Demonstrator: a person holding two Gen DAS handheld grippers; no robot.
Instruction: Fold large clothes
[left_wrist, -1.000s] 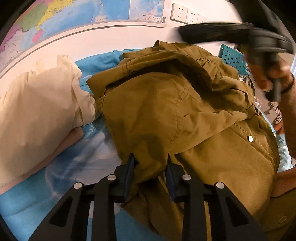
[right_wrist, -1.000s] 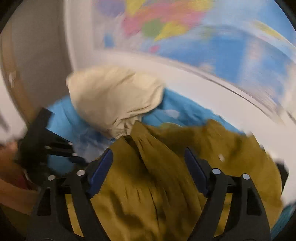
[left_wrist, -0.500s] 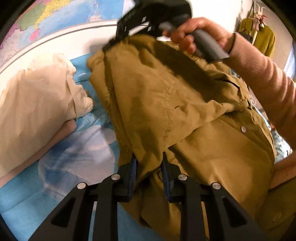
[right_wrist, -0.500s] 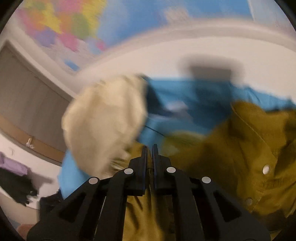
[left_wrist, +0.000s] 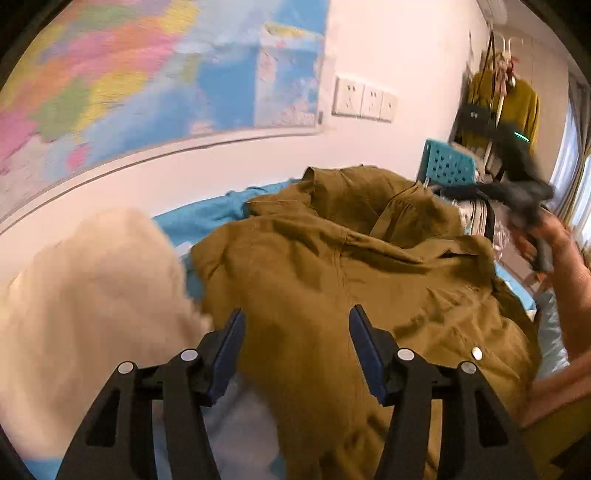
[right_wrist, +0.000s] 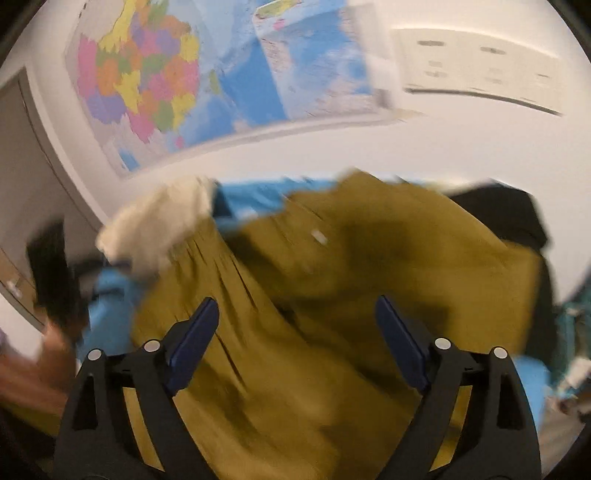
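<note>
Both grippers have let go since half a second ago: the left gripper (left_wrist: 295, 325) and the right gripper (right_wrist: 295, 325) now stand spread wide with nothing between their fingers, each above the olive shirt (left_wrist: 332, 266). The shirt lies crumpled on the blue sheet (left_wrist: 207, 218), touching the cream cloth (left_wrist: 92, 280). Beyond it hangs the wall map (left_wrist: 147, 74).

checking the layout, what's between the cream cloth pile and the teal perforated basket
The olive-brown jacket lies heaped between the cream cloth pile and the teal basket, on the blue sheet. The left wrist view shows this.
</note>
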